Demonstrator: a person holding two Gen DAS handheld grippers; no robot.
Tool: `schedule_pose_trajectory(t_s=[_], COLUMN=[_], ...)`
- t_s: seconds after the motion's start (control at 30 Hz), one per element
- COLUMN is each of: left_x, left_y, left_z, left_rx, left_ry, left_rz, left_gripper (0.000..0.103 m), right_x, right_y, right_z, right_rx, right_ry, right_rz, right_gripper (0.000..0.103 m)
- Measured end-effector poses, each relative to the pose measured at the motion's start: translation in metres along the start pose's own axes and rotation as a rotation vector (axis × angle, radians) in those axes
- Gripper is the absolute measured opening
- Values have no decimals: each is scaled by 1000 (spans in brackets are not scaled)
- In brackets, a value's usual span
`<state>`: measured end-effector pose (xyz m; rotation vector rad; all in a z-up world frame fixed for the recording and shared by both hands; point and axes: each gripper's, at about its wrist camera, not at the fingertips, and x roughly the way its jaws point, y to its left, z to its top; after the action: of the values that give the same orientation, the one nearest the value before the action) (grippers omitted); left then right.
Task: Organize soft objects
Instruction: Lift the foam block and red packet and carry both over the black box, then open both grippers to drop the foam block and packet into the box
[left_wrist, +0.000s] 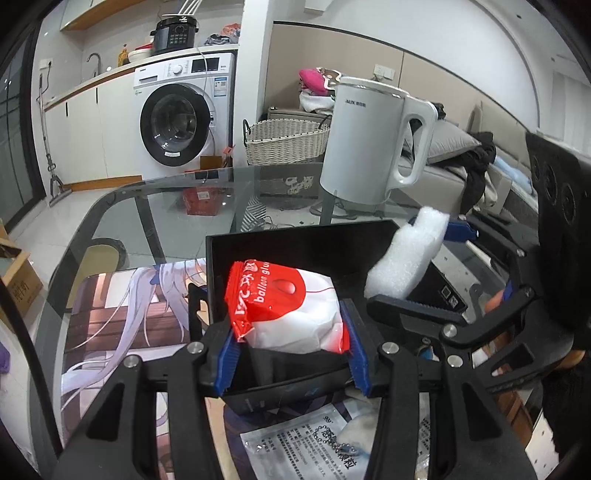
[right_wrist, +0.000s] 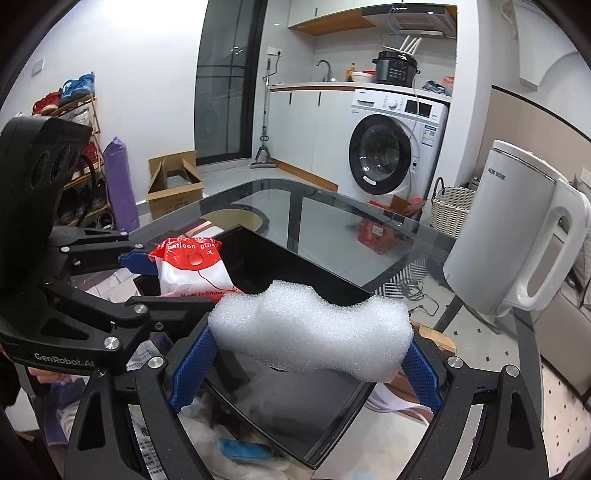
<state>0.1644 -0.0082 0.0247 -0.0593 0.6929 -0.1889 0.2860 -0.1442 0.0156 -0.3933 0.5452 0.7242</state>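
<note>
While the left tool (left_wrist: 291, 350) pinches the packet (left_wrist: 291, 310), the right tool (right_wrist: 306, 362) grips foam (right_wrist: 314, 332).

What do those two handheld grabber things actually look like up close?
Both are matte black plastic linkages joined by round silver bolts. The left tool and the right tool each end in two fingers faced with ribbed blue pads. The left one's body carries white "GenRobot.AI" lettering and round recessed holes.

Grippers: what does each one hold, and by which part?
Left gripper pinches the red-and-white packet by its sides; right gripper clamps the white foam piece at its two ends.
</note>
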Motion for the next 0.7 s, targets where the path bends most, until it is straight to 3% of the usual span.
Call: schedule_pose_trajectory(t_s=[0.37, 0.7], left_x=[-4, -6], left_y=[-5, -2], left_z=[-4, -6], left_rx=[-14, -11], left_ry=[47, 35], left_rz=[-16, -32], left_gripper=[49, 51], right_x=[3, 2], right_y=[-4, -1], right_z=[0, -3], right_rx=[-32, -47], right_ry=[6, 2], right_rz=[40, 70], right_gripper=[92, 94])
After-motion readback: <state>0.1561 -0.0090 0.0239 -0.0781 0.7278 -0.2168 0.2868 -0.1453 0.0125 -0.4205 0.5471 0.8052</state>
